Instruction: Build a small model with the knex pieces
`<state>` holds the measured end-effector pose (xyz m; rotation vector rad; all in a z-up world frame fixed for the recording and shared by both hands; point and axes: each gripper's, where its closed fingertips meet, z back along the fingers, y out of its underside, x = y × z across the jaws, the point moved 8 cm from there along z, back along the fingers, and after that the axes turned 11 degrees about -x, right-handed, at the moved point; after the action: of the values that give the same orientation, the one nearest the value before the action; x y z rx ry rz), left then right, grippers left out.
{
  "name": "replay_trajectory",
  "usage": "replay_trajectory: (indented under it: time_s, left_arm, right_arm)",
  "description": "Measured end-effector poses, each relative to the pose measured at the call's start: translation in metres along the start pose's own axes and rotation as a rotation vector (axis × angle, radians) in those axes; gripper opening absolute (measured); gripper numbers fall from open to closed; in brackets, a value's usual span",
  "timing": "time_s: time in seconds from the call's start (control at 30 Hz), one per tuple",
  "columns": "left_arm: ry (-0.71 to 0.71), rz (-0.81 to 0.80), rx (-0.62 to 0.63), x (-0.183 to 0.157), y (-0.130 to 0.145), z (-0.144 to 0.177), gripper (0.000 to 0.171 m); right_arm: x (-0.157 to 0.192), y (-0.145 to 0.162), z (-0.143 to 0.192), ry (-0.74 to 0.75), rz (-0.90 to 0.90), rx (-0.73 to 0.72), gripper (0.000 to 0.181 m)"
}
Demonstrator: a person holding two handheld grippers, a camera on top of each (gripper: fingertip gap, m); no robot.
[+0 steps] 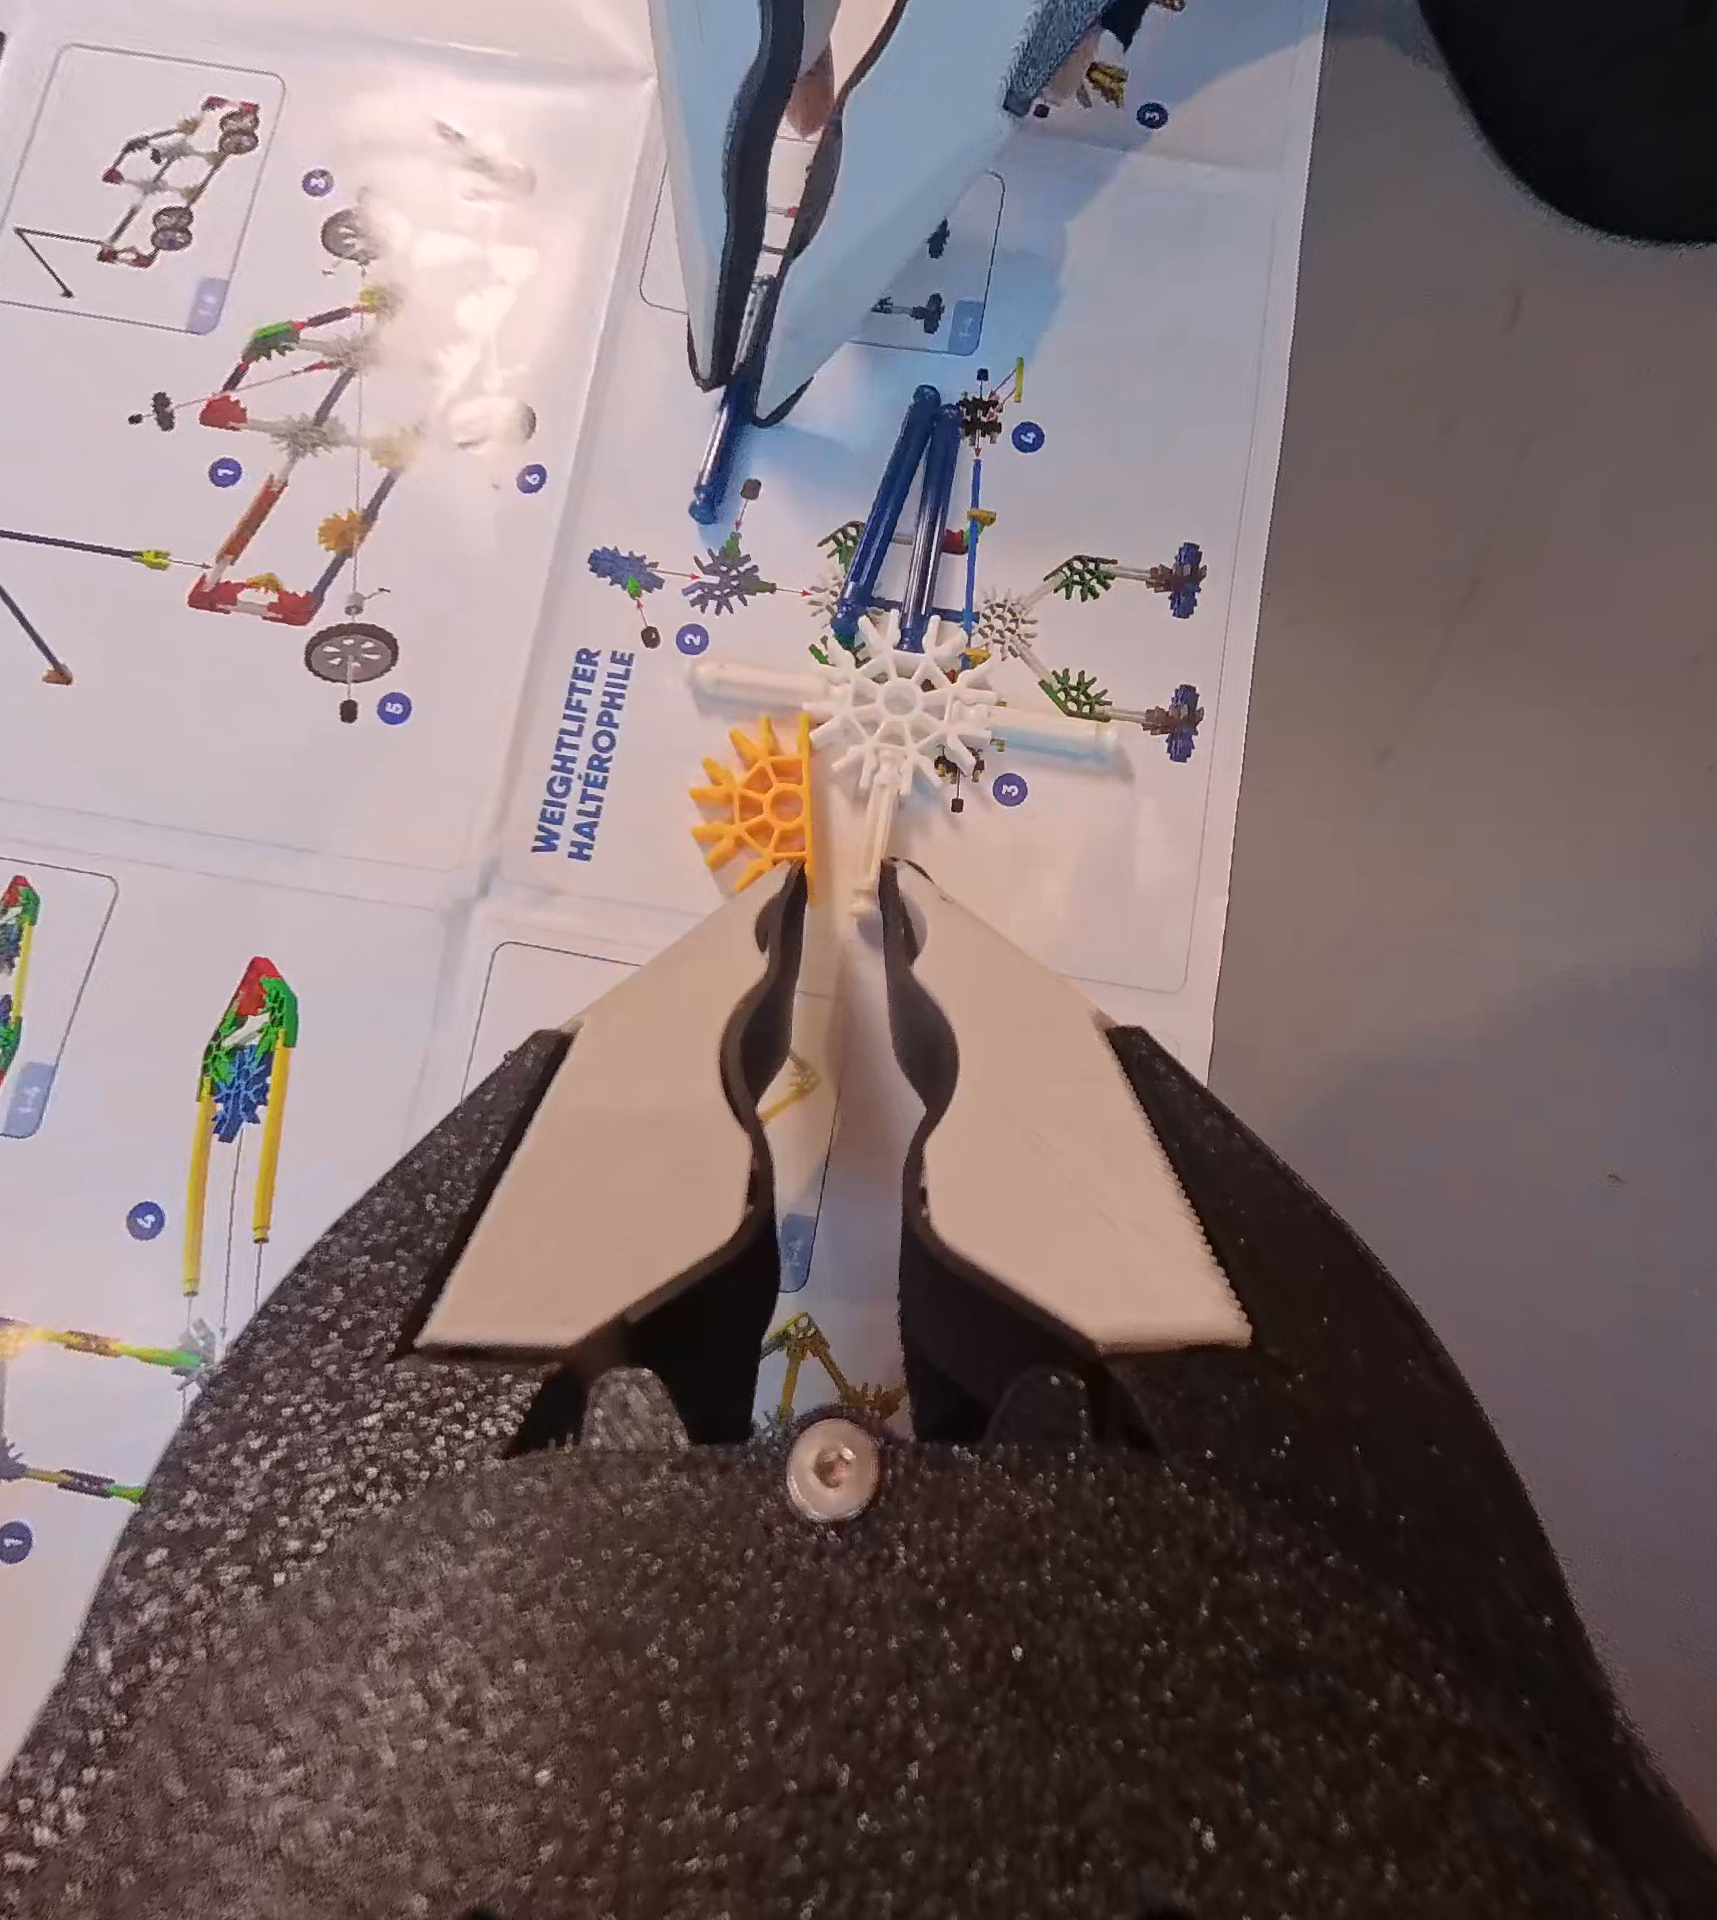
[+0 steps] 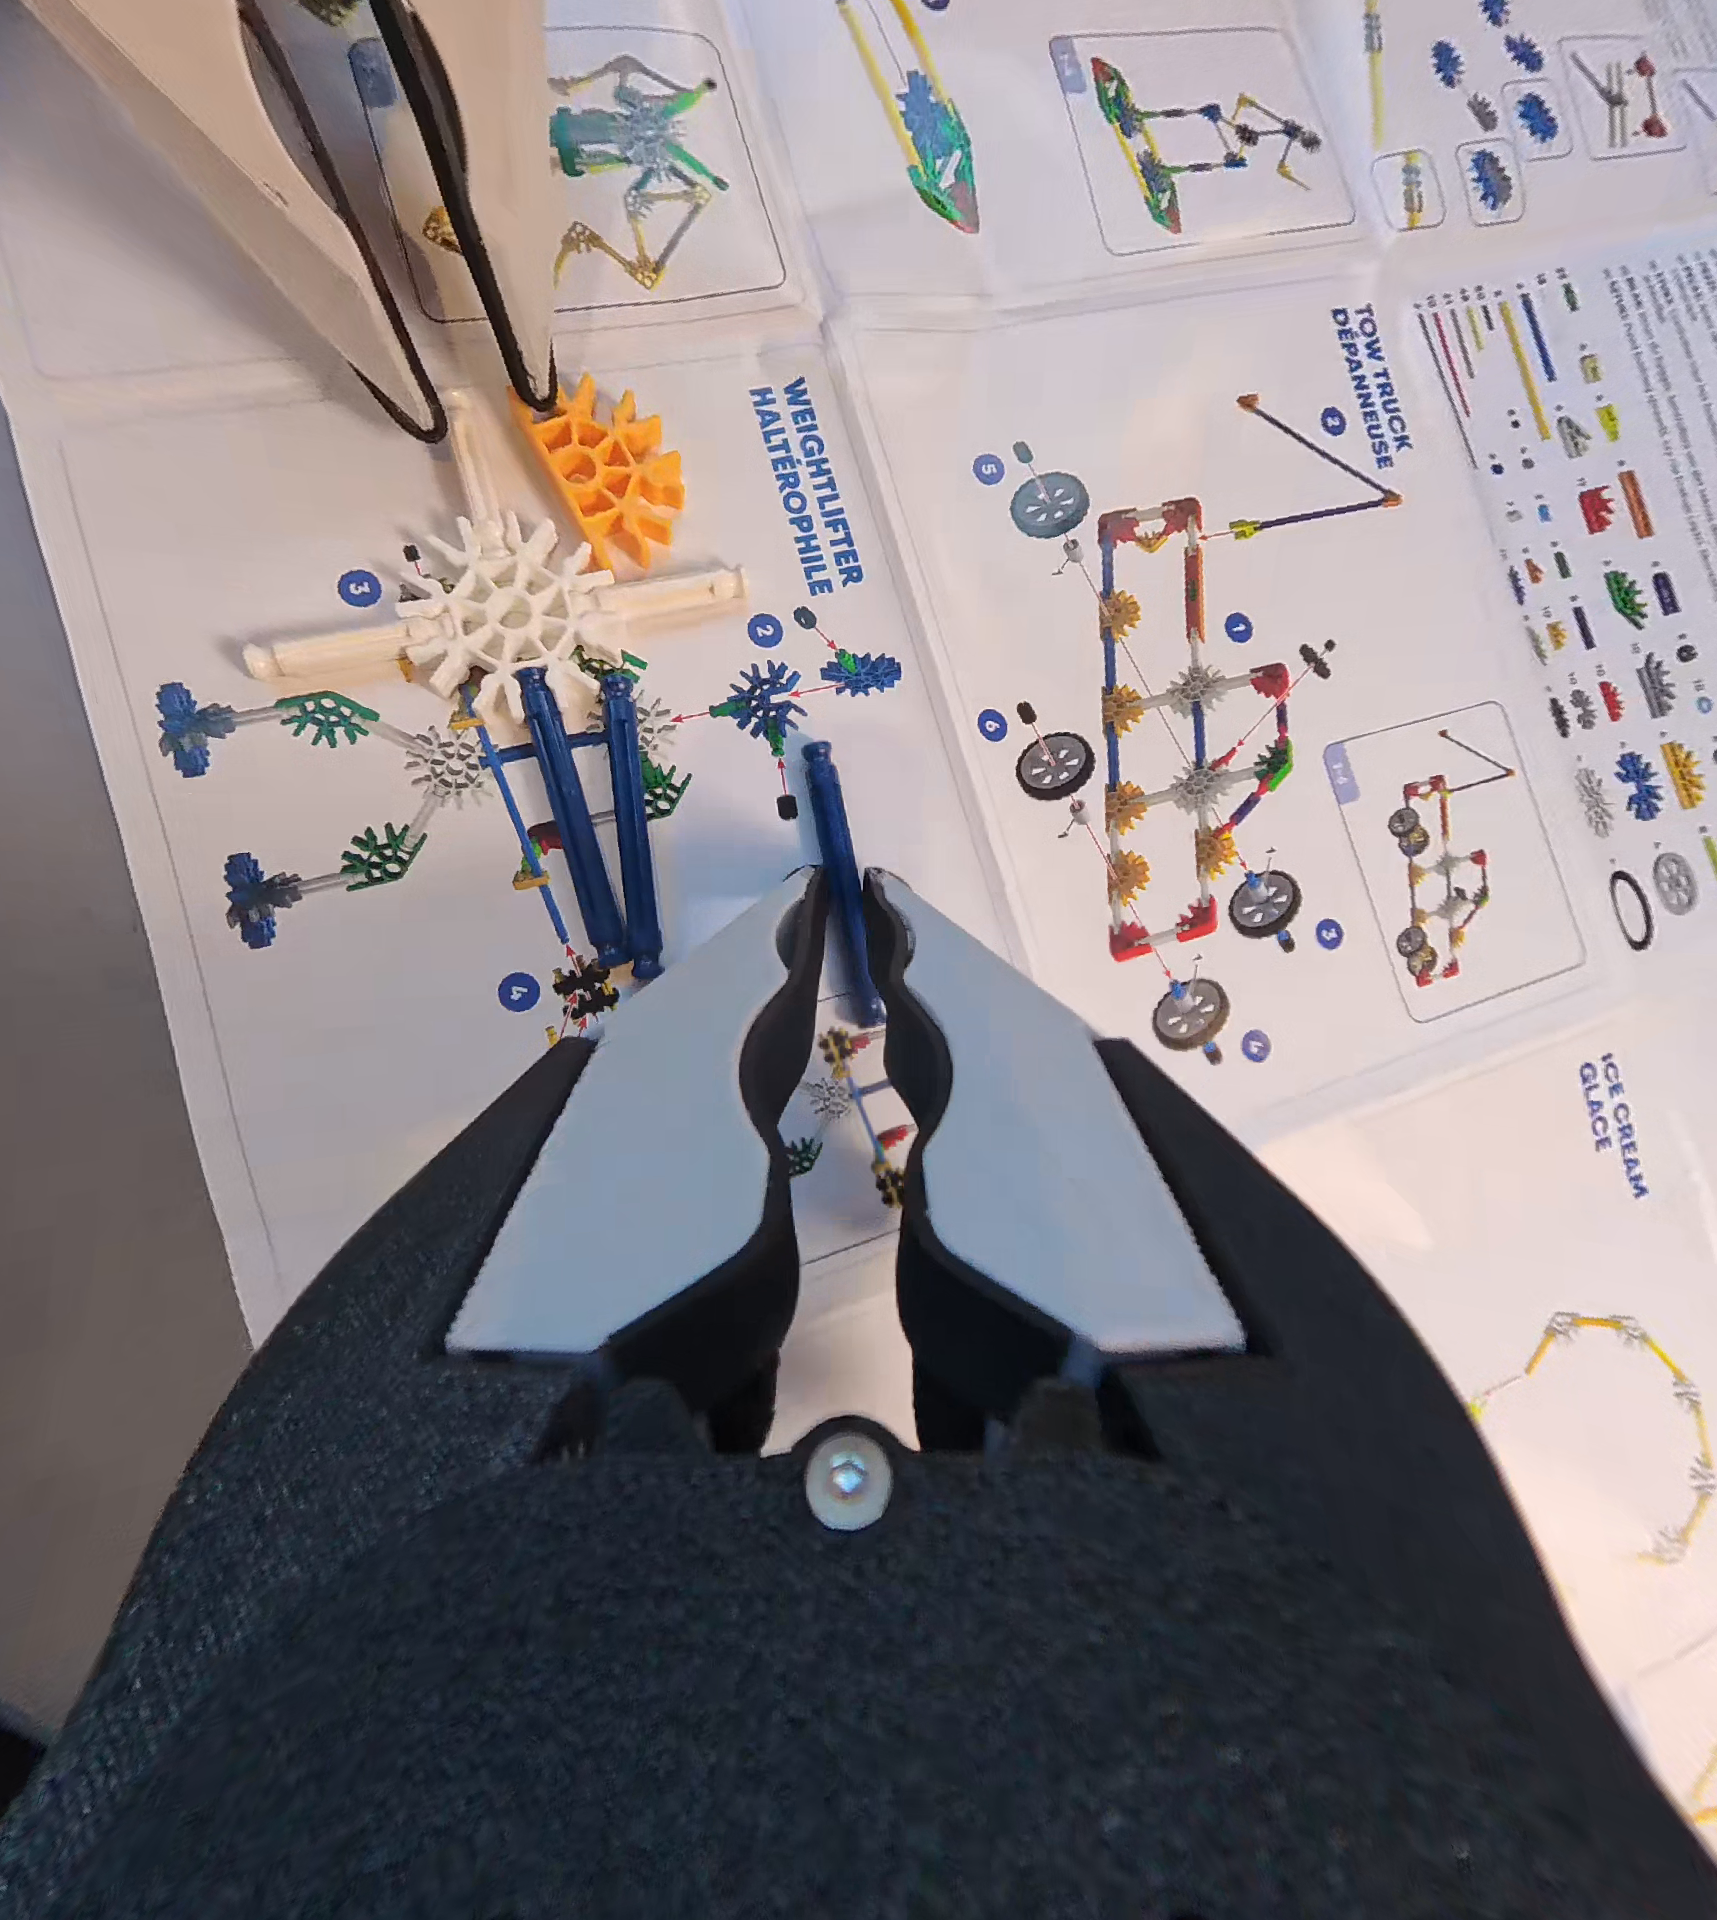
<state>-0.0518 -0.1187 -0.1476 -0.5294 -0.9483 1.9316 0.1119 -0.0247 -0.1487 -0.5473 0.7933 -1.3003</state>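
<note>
White rod [image 1: 864,842] sits pinched in left claw [image 1: 838,883] tips, w/ snowflake connector [image 1: 901,701] attached beyond; right claw [image 2: 838,883] clamps blue rod [image 2: 833,821] over instruction sheet [image 2: 937,416].

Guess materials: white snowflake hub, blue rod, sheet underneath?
White hub: looks like moulded hard plastic, matte; crisp slots and uniform colour.
Blue rod in the right gripper: likely the same plastic, slightly glossy; a highlight runs along it.
Sheet: printed paper, semi-gloss; fold creases and glare patches.
</note>
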Motion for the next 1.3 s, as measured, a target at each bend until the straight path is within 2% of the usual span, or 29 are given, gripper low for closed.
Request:
replay_trajectory:
  time_s: [0.1,0.3,0.5,0.57,0.73,0.87,0.97,1.13,1.3]
  left_arm:
    - [-0.024,-0.021,-0.011,-0.001,0.003,0.002,0.005]
    - [-0.035,-0.027,0.002,-0.001,0.004,0.005,0.005]
    - [-0.021,0.007,-0.016,0.002,0.005,0.008,0.006]
    - [-0.020,0.055,-0.056,0.009,0.004,0.014,0.009]
    - [-0.055,0.192,-0.120,0.024,0.006,0.018,0.018]
    - [-0.079,0.170,-0.060,0.019,0.009,0.004,0.023]
    - [-0.113,0.170,-0.048,0.020,0.008,0.002,0.015]
    - [-0.136,0.141,-0.048,0.021,0.009,0.004,0.014]
    - [-0.096,0.154,-0.128,0.022,0.004,0.010,0.014]
  right_arm:
    - [0.003,0.005,0.007,0.024,-0.024,-0.003,0.005]
    - [0.018,0.016,0.043,0.035,-0.052,0.005,0.005]
    - [-0.001,0.045,0.072,0.152,-0.102,0.084,0.006]
    - [-0.007,0.056,0.070,0.191,-0.089,0.129,0.006]
    - [-0.013,0.053,0.068,0.247,-0.070,0.079,0.020]
    - [-0.011,0.030,0.067,0.278,-0.042,-0.051,0.020]
    - [-0.005,0.020,0.061,0.261,-0.009,-0.095,0.020]
    - [-0.004,0.023,0.056,0.241,-0.013,-0.090,0.020]
    - [-0.008,0.027,0.062,0.254,-0.054,-0.124,0.020]
